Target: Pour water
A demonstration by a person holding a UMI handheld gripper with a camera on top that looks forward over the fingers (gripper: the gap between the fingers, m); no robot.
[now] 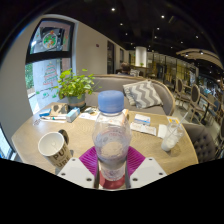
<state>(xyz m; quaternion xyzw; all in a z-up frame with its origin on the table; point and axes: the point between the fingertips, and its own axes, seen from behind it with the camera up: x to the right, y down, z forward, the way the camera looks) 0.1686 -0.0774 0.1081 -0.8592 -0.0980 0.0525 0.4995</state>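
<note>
A clear plastic water bottle with a pale blue cap stands upright between my fingers, which hide its base. My gripper is shut on it, and the magenta pads press its lower body from both sides. A white mug with dark lettering sits on the wooden table, to the left of the bottle and just beyond my left finger. Its mouth faces up.
A clear glass stands on the table to the right of the bottle. Small boxes and papers lie behind it. A potted plant is at the table's far left, and a grey sofa with a patterned cushion lies beyond.
</note>
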